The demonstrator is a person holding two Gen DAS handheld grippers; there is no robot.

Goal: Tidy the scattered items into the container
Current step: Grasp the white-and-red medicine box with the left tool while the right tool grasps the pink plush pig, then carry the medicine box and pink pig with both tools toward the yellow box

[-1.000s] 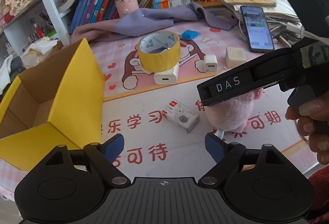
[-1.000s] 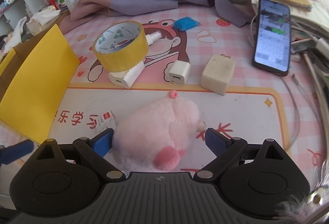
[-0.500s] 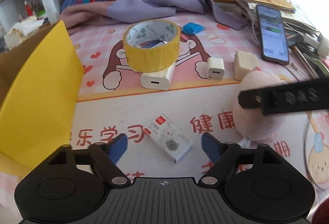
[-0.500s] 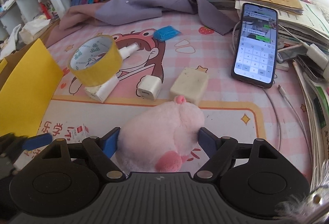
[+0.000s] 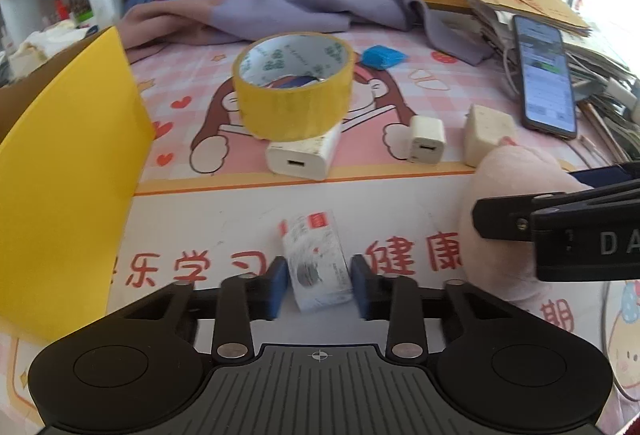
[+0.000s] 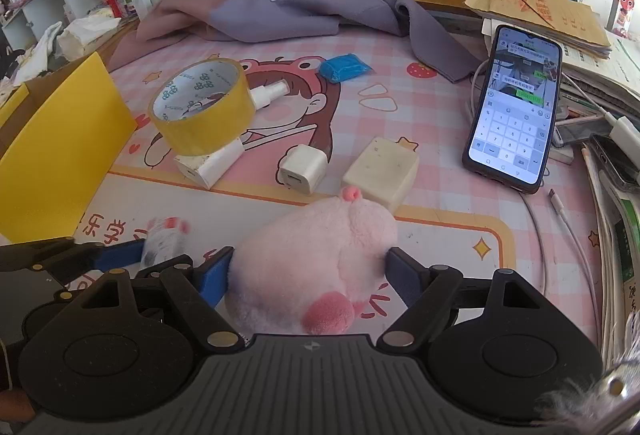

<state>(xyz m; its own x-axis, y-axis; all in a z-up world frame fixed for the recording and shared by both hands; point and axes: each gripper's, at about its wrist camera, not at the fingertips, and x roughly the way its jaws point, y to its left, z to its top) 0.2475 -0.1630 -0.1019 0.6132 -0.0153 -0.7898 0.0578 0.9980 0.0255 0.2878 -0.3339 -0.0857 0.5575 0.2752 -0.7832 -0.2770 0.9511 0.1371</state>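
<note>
A small white box with a red label (image 5: 318, 263) lies on the pink desk mat. My left gripper (image 5: 319, 285) is shut on it, its jaws closing in so the blue pads press both long sides. A pink plush toy (image 6: 316, 259) sits to the right of it, and my right gripper (image 6: 308, 277) is shut on it, pads sunk into the fur. The yellow cardboard box (image 5: 68, 171) stands open at the left. The plush (image 5: 508, 203) also shows at the right of the left wrist view, with the right gripper's black finger across it.
On the mat farther back are a yellow tape roll (image 5: 294, 87) resting on a white charger (image 5: 300, 159), a smaller charger (image 5: 427, 145), a cream block (image 5: 486, 133), a blue packet (image 6: 344, 67) and a spray bottle (image 6: 268, 93). A phone (image 6: 514, 107), cables, a purple cloth (image 6: 320, 15) and books line the back and right.
My left gripper came forward and down over the small white box and closed on it; the box turned lengthwise. My right gripper's pads closed in against the plush.
</note>
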